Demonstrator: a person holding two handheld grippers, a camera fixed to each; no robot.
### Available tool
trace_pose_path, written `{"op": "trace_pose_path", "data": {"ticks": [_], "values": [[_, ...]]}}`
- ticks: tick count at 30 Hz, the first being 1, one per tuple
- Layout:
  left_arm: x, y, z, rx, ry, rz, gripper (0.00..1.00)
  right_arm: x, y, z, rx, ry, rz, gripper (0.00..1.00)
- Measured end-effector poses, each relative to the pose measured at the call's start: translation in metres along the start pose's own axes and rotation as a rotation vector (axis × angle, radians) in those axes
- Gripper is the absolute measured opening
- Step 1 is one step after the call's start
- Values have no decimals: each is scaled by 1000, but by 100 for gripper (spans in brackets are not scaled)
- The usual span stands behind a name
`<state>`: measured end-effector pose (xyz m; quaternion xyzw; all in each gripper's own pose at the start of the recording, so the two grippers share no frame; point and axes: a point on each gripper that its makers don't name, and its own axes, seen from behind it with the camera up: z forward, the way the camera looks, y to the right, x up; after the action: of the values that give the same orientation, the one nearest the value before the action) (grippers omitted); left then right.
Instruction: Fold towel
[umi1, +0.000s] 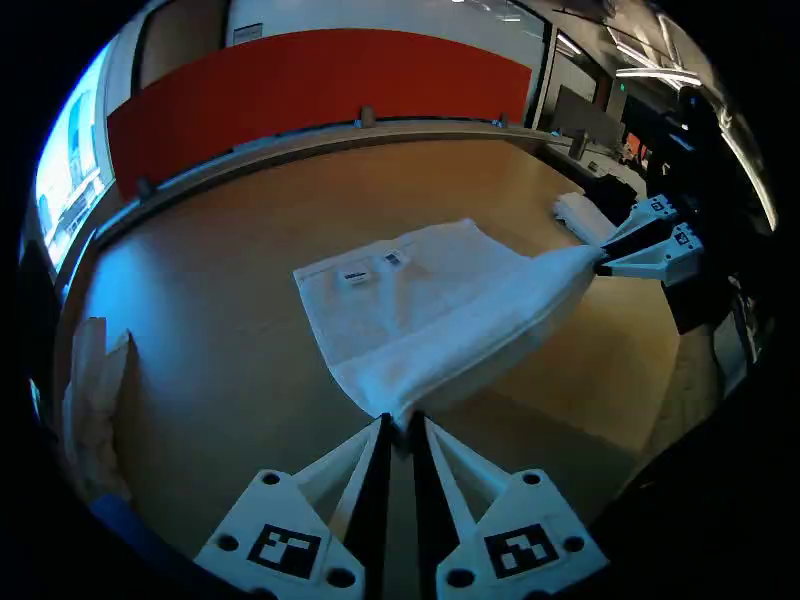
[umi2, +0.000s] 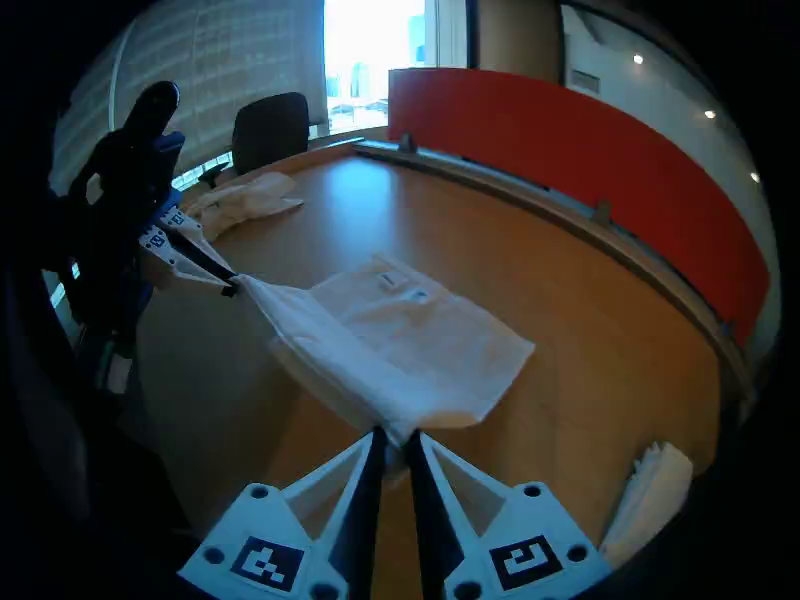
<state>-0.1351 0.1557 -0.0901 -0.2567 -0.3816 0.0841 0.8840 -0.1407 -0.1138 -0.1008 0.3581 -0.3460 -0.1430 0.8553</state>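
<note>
Firmly, left hand-held gripper (umi1: 400, 420) pinches a towel (umi1: 430, 290) corner; right hand-held gripper (umi2: 397, 436) pinches another.

Matt cloth towel (umi1: 430, 300), smooth wooden table (umi1: 200, 330)

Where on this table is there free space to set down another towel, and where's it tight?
The table is bare between the towel and the red divider, and between the towel and the cloth pile. It is crowded along the near edge, where the left gripper and right gripper pinch the towel's lifted side.
</note>
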Motion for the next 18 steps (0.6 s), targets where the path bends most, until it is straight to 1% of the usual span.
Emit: {"op": "trace_pose_path", "data": {"ticks": [11, 18], "values": [[2, 8, -17, -8, -11, -8, 14, 7, -6, -15, 22, -7, -6, 18], [4, 12, -28, -16, -17, -17, 14, 7, -10, -23, 33, -16, -10, 18]]}}
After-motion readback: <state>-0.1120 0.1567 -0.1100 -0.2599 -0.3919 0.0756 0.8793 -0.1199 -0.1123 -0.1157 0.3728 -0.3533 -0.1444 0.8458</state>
